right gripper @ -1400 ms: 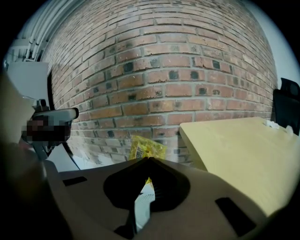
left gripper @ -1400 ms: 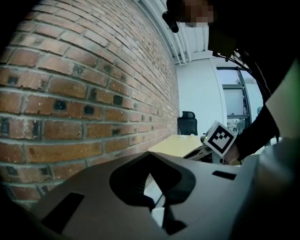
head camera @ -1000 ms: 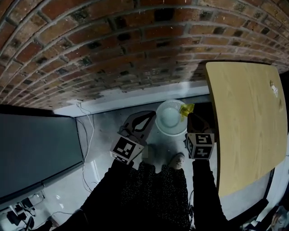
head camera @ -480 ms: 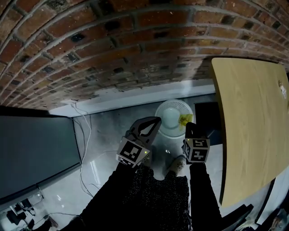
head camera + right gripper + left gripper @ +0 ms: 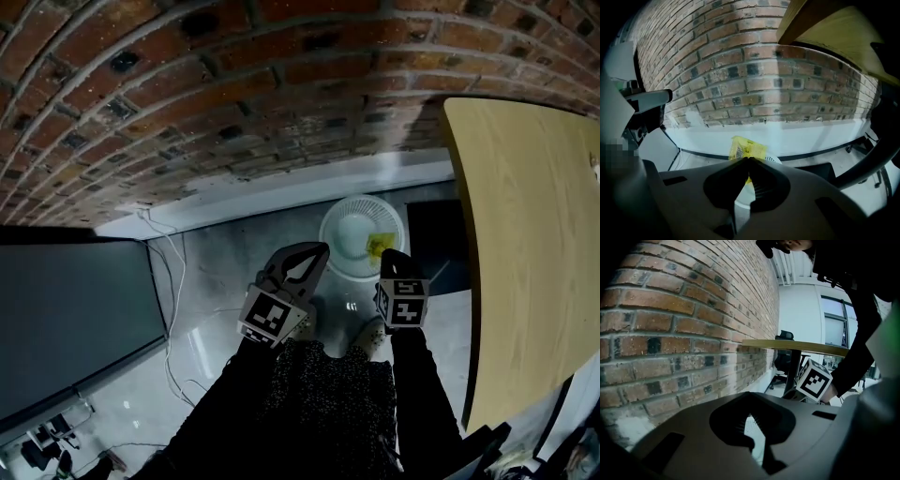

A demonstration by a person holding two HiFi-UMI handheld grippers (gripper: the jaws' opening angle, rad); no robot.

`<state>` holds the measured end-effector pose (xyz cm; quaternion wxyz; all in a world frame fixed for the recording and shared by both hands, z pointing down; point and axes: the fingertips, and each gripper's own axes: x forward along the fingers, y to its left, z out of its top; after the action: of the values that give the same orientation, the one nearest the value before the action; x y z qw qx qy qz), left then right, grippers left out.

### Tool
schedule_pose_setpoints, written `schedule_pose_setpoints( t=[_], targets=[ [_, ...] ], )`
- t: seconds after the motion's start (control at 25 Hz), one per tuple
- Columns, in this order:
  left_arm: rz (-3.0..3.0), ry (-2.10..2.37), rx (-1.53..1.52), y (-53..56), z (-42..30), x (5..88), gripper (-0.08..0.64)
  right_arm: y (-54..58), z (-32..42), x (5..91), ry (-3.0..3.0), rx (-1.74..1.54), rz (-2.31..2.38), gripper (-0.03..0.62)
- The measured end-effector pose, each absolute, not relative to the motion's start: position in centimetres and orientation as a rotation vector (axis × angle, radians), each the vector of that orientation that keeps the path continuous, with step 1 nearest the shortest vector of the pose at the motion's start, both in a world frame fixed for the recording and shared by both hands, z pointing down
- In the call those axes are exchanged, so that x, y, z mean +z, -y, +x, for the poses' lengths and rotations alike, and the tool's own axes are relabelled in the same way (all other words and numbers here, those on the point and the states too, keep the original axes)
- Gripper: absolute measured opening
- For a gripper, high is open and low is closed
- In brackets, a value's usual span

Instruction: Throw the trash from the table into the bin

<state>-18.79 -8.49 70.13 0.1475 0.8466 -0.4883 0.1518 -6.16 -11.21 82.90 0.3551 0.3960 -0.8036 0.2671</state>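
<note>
Yellow wrapper (image 5: 746, 148): pinched in the closed fingers of the right gripper (image 5: 749, 159), poised over the white bin (image 5: 349, 208) (presumably so a release drops it in); left gripper (image 5: 749, 393) alongside, fingers closed on nothing.

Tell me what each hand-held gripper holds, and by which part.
Right hand-held gripper: yellow wrapper, pinched by its lower edge. Left hand-held gripper: nothing, jaws shut.

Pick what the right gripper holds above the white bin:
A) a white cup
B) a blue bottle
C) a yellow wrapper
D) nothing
C: a yellow wrapper sits pinched in the right gripper, over the white bin.
</note>
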Motion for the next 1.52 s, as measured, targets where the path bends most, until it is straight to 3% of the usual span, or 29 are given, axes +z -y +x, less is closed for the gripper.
schedule_pose_setpoints(
  t=[0.64, 0.88, 1.52],
  targets=[
    [2.446, 1.396, 0.407, 7.8, -19.4, 69.7, 0.000, 11.2, -7.9, 84.4, 2.120, 0.705, 0.968, 0.019],
    [2.438, 1.397, 0.406, 7.6, -19.6, 69.9, 0.000, 11.2, -8.4, 85.0, 2.120, 0.788, 0.943, 0.127],
    [2.497, 1.401, 0.361, 9.1, -19.5, 64.4, 0.000, 12.8, -8.7, 76.8, 2.185, 0.754, 1.028, 0.126]
  ],
)
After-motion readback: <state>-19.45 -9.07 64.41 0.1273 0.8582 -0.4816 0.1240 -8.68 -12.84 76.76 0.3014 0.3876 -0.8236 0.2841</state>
